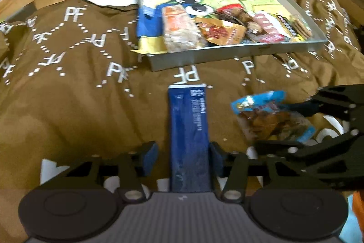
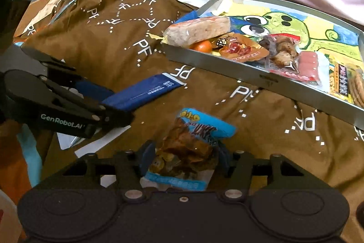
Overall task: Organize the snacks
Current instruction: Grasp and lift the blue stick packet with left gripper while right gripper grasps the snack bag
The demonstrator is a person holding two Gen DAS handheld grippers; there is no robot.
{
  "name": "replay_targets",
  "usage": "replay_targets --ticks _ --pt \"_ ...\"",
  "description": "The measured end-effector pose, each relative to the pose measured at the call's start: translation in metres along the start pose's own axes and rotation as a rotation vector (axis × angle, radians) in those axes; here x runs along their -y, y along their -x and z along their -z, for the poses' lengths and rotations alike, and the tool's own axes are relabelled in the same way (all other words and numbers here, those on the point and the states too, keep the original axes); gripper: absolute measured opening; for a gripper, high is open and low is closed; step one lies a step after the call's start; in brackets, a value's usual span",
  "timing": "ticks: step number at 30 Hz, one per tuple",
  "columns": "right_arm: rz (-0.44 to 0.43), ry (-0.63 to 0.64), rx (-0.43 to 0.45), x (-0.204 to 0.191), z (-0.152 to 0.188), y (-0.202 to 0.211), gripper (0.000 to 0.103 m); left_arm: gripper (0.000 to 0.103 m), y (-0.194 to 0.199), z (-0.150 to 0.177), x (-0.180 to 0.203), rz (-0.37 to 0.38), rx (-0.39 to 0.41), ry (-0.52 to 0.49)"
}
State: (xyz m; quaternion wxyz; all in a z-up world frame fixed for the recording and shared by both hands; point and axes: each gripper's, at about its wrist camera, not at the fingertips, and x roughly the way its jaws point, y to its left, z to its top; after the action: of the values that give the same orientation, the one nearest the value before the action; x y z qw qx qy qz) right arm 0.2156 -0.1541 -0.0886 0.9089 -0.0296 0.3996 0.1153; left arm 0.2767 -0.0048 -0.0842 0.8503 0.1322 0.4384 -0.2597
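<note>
Left wrist: left gripper (image 1: 184, 154) pinching long dark-blue foil snack packet (image 1: 188, 129), print unreadable, pointed toward shallow grey metal tray (image 1: 227, 55) of snacks on brown "PF"-printed cloth (image 1: 68, 88).

Right wrist: right gripper (image 2: 185, 157) clamped on light-blue crinkled snack bag (image 2: 191, 147), short of tray; "GenRobot.AI" legible on left gripper.
</note>
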Motion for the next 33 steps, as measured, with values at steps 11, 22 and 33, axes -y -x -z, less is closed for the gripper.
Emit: replay_targets --ticks 11,22,33 --pt "0.002 0.041 -0.010 -0.008 0.003 0.015 0.054 0.034 0.013 0.006 0.009 0.012 -0.030 0.108" --pt "0.023 0.128 0.048 -0.023 0.025 0.072 0.054 0.033 0.055 0.029 0.038 -0.025 0.015 0.162" --pt "0.047 0.154 0.143 -0.039 0.032 0.116 0.054 0.033 0.090 0.034 0.059 -0.040 0.117 0.183"
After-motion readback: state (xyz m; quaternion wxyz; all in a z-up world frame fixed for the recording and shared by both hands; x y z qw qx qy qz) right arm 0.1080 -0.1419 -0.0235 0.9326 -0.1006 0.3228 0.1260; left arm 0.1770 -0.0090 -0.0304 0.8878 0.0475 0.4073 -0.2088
